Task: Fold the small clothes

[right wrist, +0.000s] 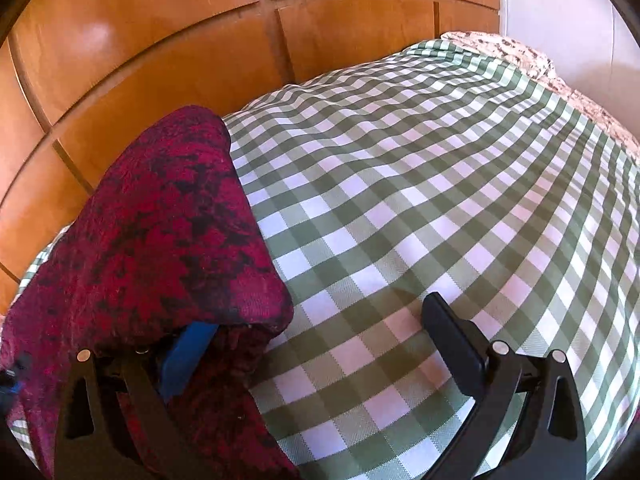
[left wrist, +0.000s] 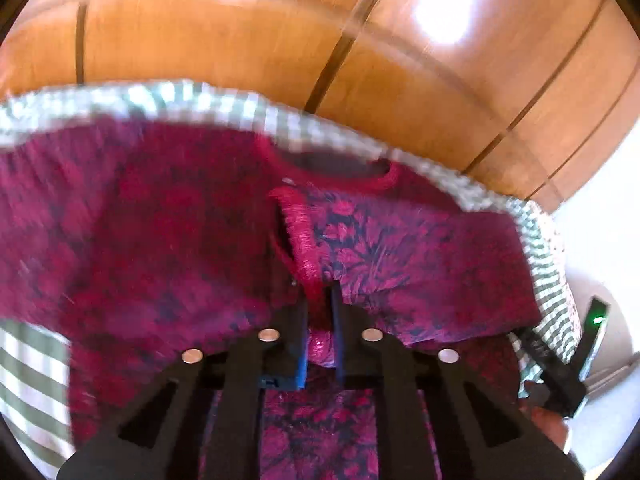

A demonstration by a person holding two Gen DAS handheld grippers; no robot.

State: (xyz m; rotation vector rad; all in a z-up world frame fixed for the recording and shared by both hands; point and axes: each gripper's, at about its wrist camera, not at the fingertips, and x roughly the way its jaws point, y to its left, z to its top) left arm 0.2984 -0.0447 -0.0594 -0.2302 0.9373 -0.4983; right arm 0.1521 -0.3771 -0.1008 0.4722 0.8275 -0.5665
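Observation:
A small magenta garment with a dark floral print (left wrist: pixel 168 216) lies spread on the green-and-white checked cloth (left wrist: pixel 208 100); its neckline (left wrist: pixel 332 168) faces the far edge. My left gripper (left wrist: pixel 320 308) is shut on a ribbed cuff or hem (left wrist: pixel 304 240) of the garment and holds a flap of it folded over the middle. In the right wrist view the same garment (right wrist: pixel 160 220) is draped over the left finger (right wrist: pixel 188 354) of my right gripper (right wrist: pixel 316 320), which is open. The right finger (right wrist: pixel 452 336) stands free above the checked cloth (right wrist: pixel 420 184).
A glossy wooden panelled wall (right wrist: pixel 160 40) runs just behind the bed's far edge. A patterned pillow or blanket (right wrist: pixel 520 52) lies at the far right corner, against a white wall (right wrist: pixel 560 0). The right gripper shows at the right edge of the left wrist view (left wrist: pixel 568 364).

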